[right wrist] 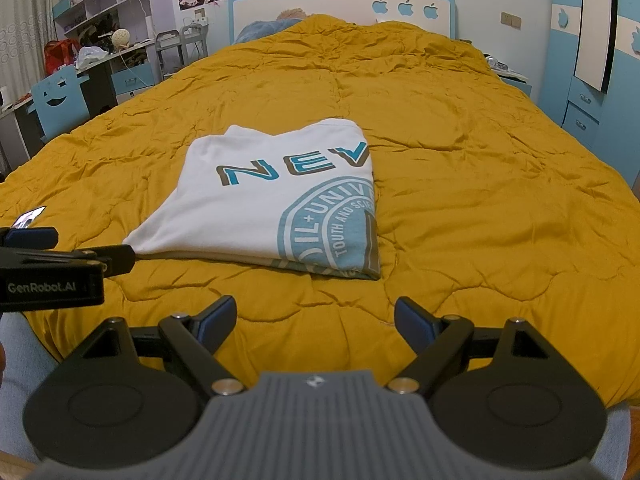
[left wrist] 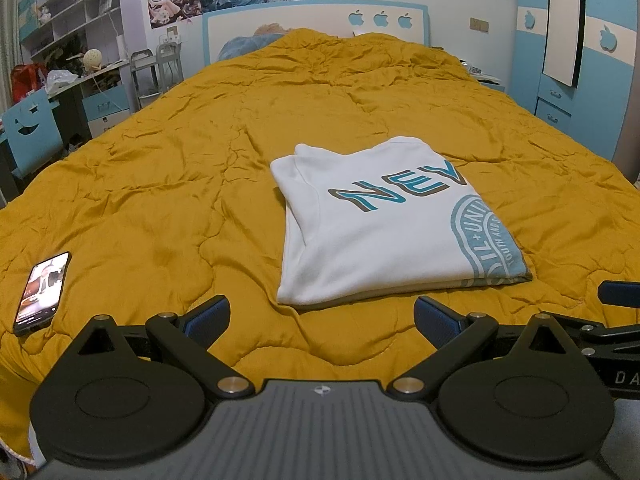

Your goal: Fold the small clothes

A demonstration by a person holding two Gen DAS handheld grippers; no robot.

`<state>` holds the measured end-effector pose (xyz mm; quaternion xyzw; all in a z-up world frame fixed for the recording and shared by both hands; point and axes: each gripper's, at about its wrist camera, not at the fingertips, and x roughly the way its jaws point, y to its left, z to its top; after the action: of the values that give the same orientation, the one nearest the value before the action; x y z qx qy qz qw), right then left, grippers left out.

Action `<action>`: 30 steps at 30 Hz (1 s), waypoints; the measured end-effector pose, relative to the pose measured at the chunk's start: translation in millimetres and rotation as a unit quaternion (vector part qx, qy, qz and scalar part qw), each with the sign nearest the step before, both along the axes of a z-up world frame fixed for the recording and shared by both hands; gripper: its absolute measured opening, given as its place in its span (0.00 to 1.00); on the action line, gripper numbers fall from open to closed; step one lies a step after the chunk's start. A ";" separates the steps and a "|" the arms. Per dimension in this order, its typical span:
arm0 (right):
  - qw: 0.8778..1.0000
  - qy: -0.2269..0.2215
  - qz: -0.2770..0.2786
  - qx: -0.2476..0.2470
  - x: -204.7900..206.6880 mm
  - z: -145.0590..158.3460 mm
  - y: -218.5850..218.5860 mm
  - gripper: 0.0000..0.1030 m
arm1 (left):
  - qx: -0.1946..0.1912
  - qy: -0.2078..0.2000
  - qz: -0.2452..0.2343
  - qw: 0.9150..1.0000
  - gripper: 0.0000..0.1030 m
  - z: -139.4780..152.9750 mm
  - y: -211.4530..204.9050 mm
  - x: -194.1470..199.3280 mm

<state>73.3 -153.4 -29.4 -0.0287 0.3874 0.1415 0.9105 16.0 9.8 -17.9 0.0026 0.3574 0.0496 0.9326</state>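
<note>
A bed covered by a wrinkled mustard-yellow quilt (left wrist: 200, 168) fills most of both views, with a blue and white headboard (left wrist: 316, 20) at its far end. A desk (left wrist: 80, 80) and shelves stand along the left wall, and a blue wardrobe (left wrist: 580, 80) stands at the right. On the near half of the quilt lies a white T-shirt (left wrist: 380, 240) with blue lettering, folded into a flat rectangle. The left gripper (left wrist: 322, 316) hovers just in front of the shirt's near edge, fingers spread apart and holding nothing. The right gripper (right wrist: 315, 318) is beside it, also spread wide and empty. A phone (left wrist: 42, 292) with its screen lit lies on the quilt at the left.
</note>
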 end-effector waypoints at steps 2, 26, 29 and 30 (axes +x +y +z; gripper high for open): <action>1.000 -0.001 0.000 0.000 0.0 -0.3 0.0 0.79 | -0.001 0.000 0.000 1.000 1.00 0.2 0.2 0.2; 1.000 0.002 -0.001 0.000 -0.2 -1.0 0.2 0.79 | -0.001 0.000 0.001 1.000 1.00 1.2 -1.9 -0.4; 1.000 0.002 -0.001 0.000 -0.2 -0.9 0.1 0.79 | -0.003 0.000 0.005 1.000 1.00 1.8 -2.6 -1.4; 1.000 0.002 -0.001 0.000 -0.2 -0.9 0.1 0.79 | -0.003 0.001 0.006 1.000 1.00 2.7 -1.7 -0.4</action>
<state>73.1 -153.3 -30.3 -0.0278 0.3889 0.1406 0.9101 15.5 8.0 -15.3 -0.0025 0.3583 0.0538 0.9321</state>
